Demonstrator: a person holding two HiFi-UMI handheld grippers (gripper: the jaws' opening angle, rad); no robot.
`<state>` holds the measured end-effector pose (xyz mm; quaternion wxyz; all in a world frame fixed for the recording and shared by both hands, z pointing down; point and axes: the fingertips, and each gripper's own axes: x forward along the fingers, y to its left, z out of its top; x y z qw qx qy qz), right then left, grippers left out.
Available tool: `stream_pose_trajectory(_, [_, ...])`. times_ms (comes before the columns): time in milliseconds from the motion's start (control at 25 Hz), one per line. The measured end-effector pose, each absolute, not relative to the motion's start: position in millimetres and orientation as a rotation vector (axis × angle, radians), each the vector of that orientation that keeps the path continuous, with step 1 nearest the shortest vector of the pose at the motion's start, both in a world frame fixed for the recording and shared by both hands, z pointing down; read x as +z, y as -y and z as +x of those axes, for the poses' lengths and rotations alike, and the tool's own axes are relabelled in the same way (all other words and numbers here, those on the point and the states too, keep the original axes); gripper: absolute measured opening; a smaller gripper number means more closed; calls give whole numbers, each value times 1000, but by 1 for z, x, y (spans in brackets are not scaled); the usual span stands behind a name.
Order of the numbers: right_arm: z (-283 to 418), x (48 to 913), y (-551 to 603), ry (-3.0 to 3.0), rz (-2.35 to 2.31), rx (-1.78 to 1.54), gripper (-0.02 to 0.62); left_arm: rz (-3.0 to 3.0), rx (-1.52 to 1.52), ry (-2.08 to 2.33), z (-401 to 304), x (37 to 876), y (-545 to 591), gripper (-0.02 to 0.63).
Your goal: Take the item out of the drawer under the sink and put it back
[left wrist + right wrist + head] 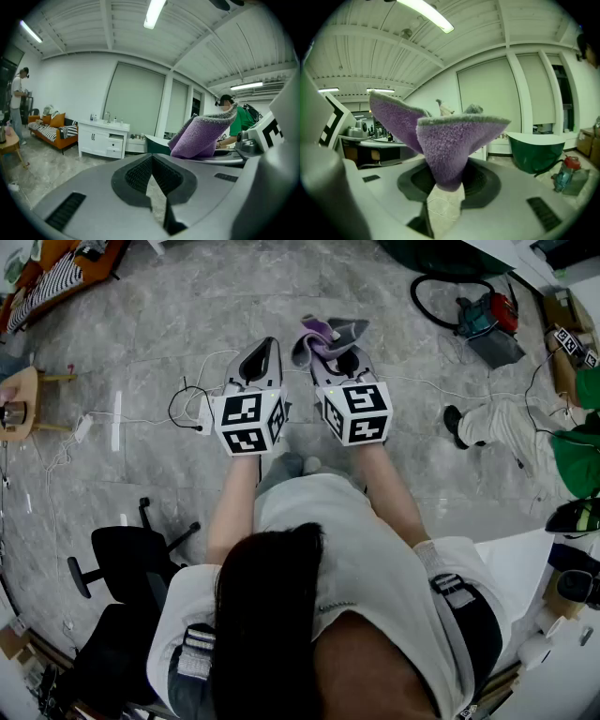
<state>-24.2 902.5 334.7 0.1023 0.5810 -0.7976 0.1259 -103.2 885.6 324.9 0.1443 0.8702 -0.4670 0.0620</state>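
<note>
My right gripper [339,351] is shut on a purple cloth with a grey edge [323,332]. The cloth [440,140] stands up folded out of the right gripper [445,183] and hides much of what lies ahead. It also shows as a purple flap [201,136] at the right of the left gripper view. Just left of it, my left gripper [265,345] is held level over the floor. Its pads [140,173] meet with nothing between them. Far across the room stands the white sink cabinet [103,138] with a faucet [108,115]; one drawer [115,137] juts out slightly.
A black office chair [122,559] is at my lower left. A power strip and cables [197,413] lie on the marble floor ahead. A green tub [534,150] and a red vacuum [487,315] stand to the right. A seated person in green [562,442] is at far right, an orange sofa [51,126] at far left.
</note>
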Motion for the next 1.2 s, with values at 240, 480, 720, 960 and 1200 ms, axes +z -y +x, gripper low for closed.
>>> stream_pose_trajectory(240, [-31,338,-888,2350,1728,395,143,2503,183,1337,-111,329,-870,5])
stream_pose_trajectory(480, [-38,341,-873,2344,1755,416,143,2498,192,1316,-120,337,-851,5])
stream_pose_trajectory(720, [-50,341,-851,2333,1808,430,143,2517,198,1275,-131,339,-830,5])
stream_pose_trajectory(960, [-58,337,-835,2316,1843,420,143,2514,196,1268,-143,340,-811,5])
stream_pose_trajectory(1200, [-55,340,-823,2301,1846,425,143,2514,184,1259,-140,341,-799,5])
